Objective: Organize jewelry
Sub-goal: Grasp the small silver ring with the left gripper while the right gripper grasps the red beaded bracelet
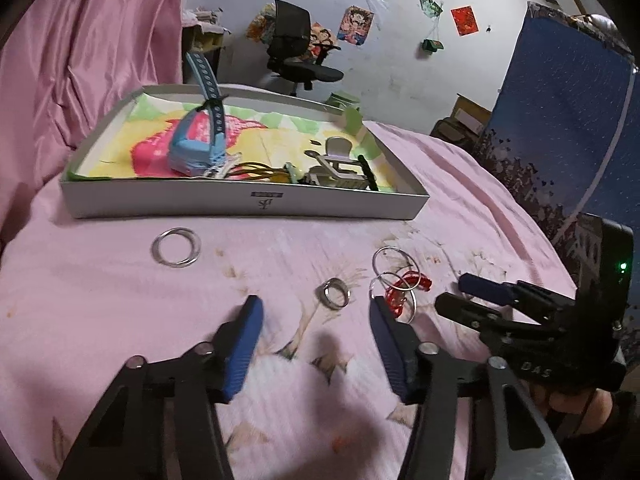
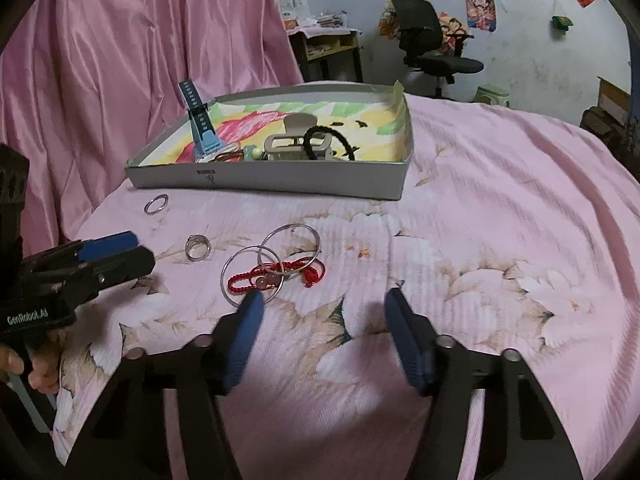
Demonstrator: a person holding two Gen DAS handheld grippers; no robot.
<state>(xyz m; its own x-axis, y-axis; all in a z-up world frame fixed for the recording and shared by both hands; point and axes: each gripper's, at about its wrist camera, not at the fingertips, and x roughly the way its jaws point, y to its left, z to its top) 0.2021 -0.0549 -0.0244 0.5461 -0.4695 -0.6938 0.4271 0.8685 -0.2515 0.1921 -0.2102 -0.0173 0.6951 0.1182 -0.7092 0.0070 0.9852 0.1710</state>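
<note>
Blue-padded fingers of the left gripper [image 1: 316, 320] fill the bottom of its own view, jaws partly spread and grasping nothing, with a small silver ring [image 1: 335, 294] lying on the pink floral bedspread [image 1: 120, 320] just ahead of the gap. That lineup suggests the ring is its next pick. The right gripper [image 2: 324, 308] hangs alongside, likewise half spread and empty; its left pad [image 2: 250, 312] overlaps the near edge of two thin wire hoops [image 2: 276, 256] tangled with a red cord bracelet [image 2: 276, 278], though whether it touches them I cannot tell.

Farther back, a doubled silver ring [image 1: 176, 247] sits alone near the white cardboard tray [image 1: 240, 200]. Already inside the tray are a light blue watch [image 1: 196, 140], a beige claw hair clip [image 2: 298, 140] and a black hair tie [image 2: 328, 140], so the tray seems to be the collecting place, and the loose pieces on the spread are what remains.
</note>
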